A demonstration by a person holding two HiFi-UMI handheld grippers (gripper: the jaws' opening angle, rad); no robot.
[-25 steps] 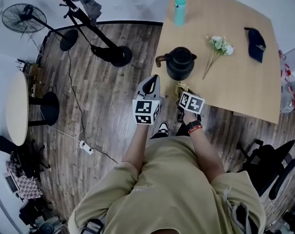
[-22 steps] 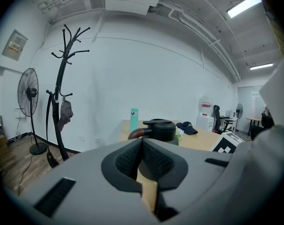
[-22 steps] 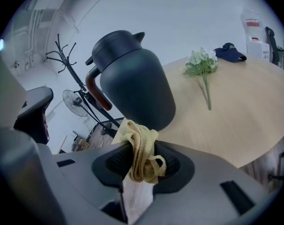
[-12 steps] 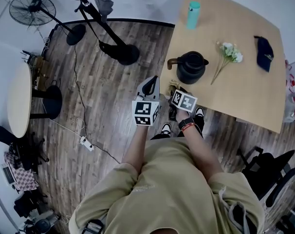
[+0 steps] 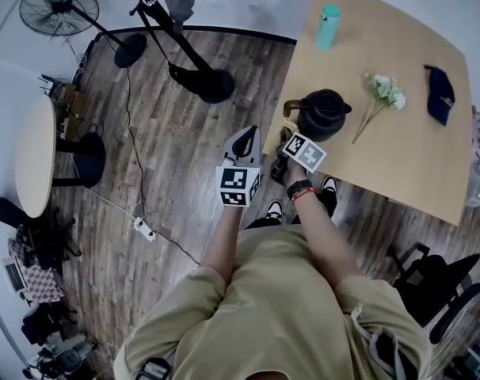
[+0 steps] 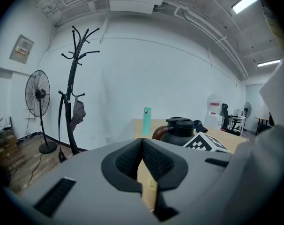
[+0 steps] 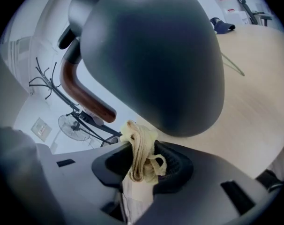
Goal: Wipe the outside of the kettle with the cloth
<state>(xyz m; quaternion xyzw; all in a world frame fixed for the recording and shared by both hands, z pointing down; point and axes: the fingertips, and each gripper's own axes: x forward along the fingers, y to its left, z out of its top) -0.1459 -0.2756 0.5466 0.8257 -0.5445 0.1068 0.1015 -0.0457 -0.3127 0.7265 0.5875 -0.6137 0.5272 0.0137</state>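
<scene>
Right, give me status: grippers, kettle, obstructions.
Left gripper shut, empty. Right gripper shut on cloth, close by lower side of kettle. Nothing between them.

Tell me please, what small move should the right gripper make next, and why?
Probably ease the right gripper forward until the cloth presses on the kettle. Its jaws are shut on the cloth, and the kettle's dark side sits right ahead, seemingly with a thin gap left.
</scene>
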